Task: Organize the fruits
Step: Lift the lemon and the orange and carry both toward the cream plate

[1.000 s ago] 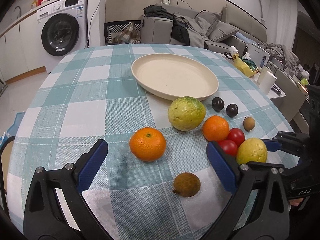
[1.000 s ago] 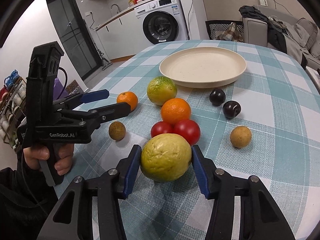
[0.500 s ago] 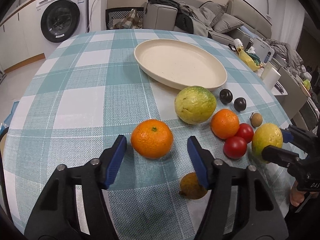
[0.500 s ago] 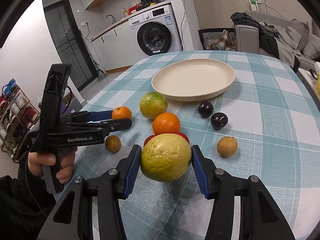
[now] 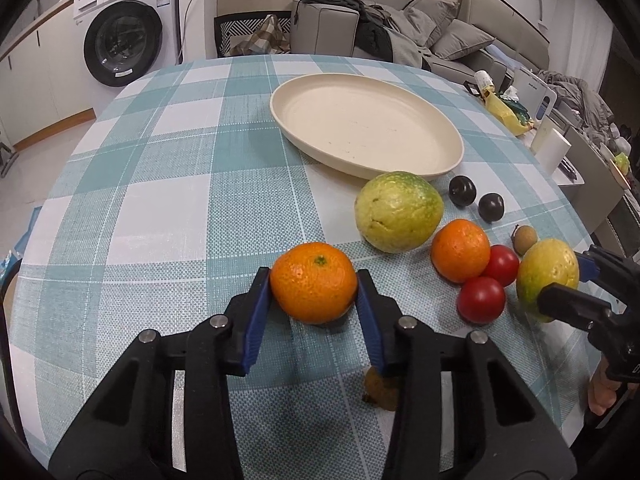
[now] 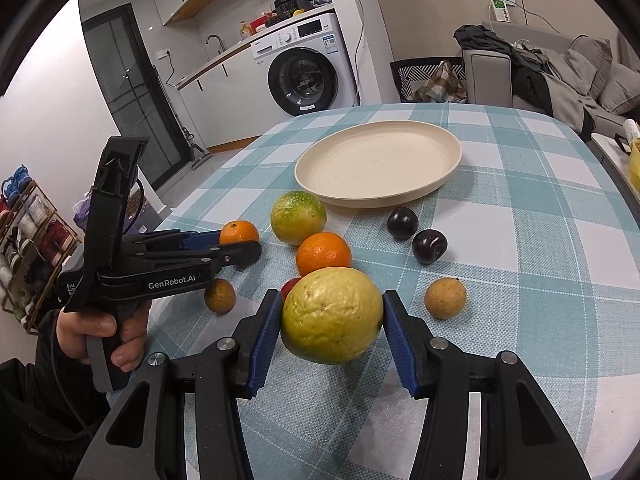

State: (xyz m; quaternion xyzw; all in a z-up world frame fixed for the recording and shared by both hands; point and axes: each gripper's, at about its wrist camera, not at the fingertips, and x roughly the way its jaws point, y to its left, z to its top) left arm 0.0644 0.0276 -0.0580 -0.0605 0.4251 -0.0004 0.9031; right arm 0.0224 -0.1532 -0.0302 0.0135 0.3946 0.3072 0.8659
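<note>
The checked table [image 5: 160, 208] carries the empty cream plate [image 5: 366, 124] at its far side. The right gripper [image 6: 332, 316] grips a yellow guava [image 6: 332, 314] clear of the cloth. The left gripper [image 5: 314, 284], jaws just closed, clamps an orange [image 5: 314, 282] resting on the cloth, left of the remaining fruit.

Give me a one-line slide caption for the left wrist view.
Left gripper fingers closing on an orange, cream plate empty beyond.

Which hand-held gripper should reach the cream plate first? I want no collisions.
Right: its hand-held gripper already holds the yellow-green guava lifted, while the left hand-held gripper has only just closed around the orange mandarin.
</note>
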